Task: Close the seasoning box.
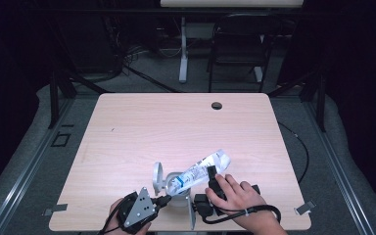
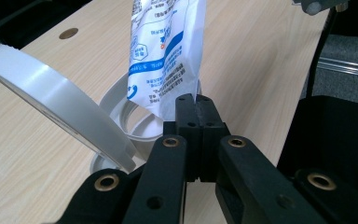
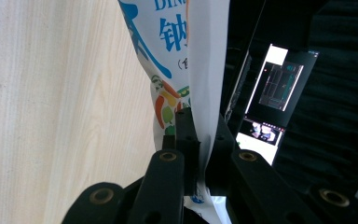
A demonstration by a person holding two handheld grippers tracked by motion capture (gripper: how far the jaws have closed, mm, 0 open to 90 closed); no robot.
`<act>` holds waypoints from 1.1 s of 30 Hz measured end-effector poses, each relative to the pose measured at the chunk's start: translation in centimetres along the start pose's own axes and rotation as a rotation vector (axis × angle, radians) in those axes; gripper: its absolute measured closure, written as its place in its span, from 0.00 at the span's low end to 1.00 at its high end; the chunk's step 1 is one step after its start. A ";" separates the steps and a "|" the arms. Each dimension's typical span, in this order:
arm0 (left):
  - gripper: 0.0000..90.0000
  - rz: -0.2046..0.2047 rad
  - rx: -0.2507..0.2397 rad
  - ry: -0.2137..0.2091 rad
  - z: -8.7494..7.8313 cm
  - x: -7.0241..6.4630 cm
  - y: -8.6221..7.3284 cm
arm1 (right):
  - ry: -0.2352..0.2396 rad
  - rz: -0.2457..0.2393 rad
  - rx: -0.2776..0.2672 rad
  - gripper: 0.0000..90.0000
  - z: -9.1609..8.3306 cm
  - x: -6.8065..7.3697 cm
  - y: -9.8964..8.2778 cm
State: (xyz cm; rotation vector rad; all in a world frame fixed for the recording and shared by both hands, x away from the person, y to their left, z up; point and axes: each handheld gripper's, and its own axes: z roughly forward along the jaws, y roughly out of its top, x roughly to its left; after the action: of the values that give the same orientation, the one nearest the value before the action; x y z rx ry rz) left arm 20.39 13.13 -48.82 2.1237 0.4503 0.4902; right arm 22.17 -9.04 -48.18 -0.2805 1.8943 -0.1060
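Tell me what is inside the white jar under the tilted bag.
The bag has its lower end dipping into the open white jar, beside the raised hinged lid. The bag and lid cover the jar's bottom, so any contents cannot be seen.

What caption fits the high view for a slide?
Right gripper tips a white pouch into an open tub as the left gripper pinches its rim.

A lab: dark curtains, bare table [image 1: 142,127], monitor [image 3: 279,93]
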 end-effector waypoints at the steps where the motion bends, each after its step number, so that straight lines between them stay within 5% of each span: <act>1: 1.00 0.001 -0.001 -0.001 0.0 0.0 0.0 | 0.004 0.005 -0.001 0.96 0.0 0.0 0.0; 12: 1.00 -0.005 -0.013 -0.002 -0.2 0.3 0.2 | 0.027 0.024 -0.003 0.97 0.1 0.3 -0.1; 33: 1.00 -0.026 -0.061 0.003 -1.0 1.0 1.5 | 0.097 0.155 -0.018 0.97 0.4 0.5 -0.5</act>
State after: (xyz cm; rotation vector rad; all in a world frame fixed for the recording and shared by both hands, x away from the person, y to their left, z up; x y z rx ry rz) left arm 20.95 13.42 -46.86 2.0558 0.4588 0.4860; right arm 22.44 -9.63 -48.68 -0.1422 2.0067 0.0019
